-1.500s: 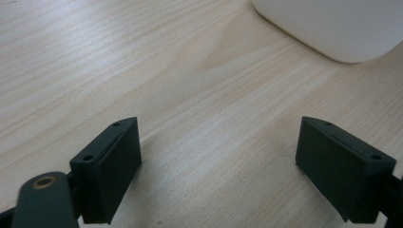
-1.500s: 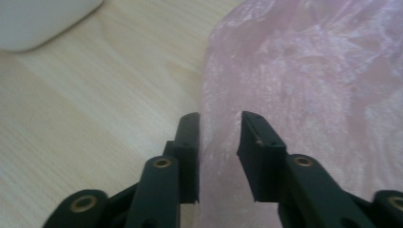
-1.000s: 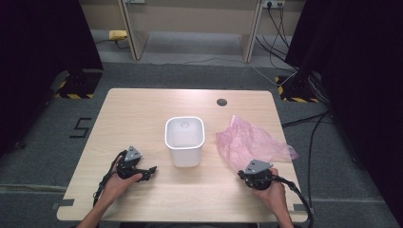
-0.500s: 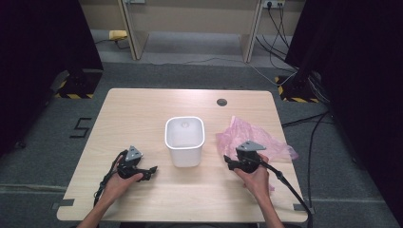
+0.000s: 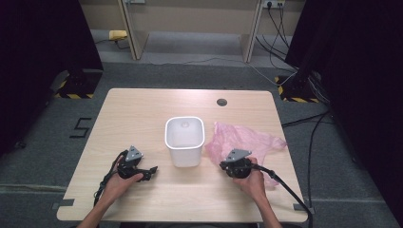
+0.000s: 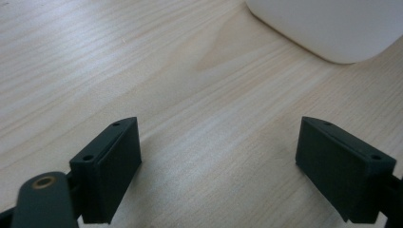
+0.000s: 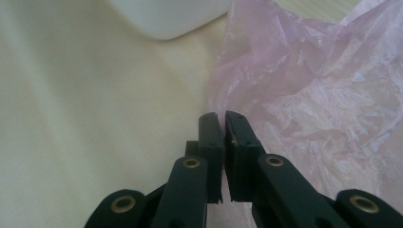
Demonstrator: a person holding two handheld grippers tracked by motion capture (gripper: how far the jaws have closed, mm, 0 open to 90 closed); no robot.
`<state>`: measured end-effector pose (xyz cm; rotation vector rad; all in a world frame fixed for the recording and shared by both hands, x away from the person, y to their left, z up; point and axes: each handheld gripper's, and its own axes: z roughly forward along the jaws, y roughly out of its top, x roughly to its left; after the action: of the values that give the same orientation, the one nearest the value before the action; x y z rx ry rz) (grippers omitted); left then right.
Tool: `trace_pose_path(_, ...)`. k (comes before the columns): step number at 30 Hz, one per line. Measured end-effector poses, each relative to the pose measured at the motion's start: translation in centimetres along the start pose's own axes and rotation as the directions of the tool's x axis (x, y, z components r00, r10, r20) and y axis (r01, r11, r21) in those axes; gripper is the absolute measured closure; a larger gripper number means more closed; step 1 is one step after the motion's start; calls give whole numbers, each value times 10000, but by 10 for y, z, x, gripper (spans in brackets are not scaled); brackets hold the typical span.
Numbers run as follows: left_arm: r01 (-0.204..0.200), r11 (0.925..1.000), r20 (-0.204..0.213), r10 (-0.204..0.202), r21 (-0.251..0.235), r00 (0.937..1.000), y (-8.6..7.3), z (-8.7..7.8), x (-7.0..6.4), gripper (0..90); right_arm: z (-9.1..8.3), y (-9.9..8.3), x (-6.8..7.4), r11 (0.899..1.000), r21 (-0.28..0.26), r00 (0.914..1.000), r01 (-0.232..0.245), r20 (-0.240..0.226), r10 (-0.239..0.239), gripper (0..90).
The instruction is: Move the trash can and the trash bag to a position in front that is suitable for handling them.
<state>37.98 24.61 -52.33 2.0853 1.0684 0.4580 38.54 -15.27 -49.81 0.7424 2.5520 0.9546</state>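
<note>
My right gripper [image 7: 223, 116], jaws pressed together, noses the crumpled thin pink plastic bag [image 5: 242, 140] right of the white square plastic bin [image 5: 184, 140]. It's flimsy, slippery; I'd pinch its near edge. Left gripper [image 6: 218, 156] rests spread, empty.

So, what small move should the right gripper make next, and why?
Probably open the right gripper and ease it onto the edge of the pink bag. Its jaws stand nearly together at that edge, and I cannot tell that they hold any film. The bag lies flat beside the white bin, and the left gripper waits open over bare table.
</note>
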Motion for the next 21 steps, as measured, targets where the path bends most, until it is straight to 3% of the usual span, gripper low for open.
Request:
trace_pose_path(5,-27,10000,51,27,3,10000,0,0,-1,145,-16,-13,12,9965,75,9954,831,-481,-827,813)
trace_pose_path(6,-30,10000,50,30,3,10000,0,0,-1,145,-20,-16,13,9974,64,9967,718,-377,-715,742)
trace_pose_path(8,-45,10000,54,45,9,10000,0,0,-1,145,-34,-25,11,9987,-348,9993,-369,-1,369,577)
trace_pose_path(11,-50,10000,59,50,9,10000,0,0,-1,144,-53,-36,12,9899,-662,9908,-1253,426,1283,484)
trace_pose_path(14,-48,10000,55,48,9,10000,0,0,-1,145,-70,-49,16,9863,-724,9864,-1483,610,1528,474)
trace_pose_path(17,-42,10000,46,42,7,10000,0,0,-1,143,-75,-61,14,9887,-164,9819,-1490,1160,1499,484)
trace_pose_path(21,-68,10000,75,68,7,9999,0,0,-2,143,-71,-74,1,9898,417,9818,-1365,1390,1295,527)
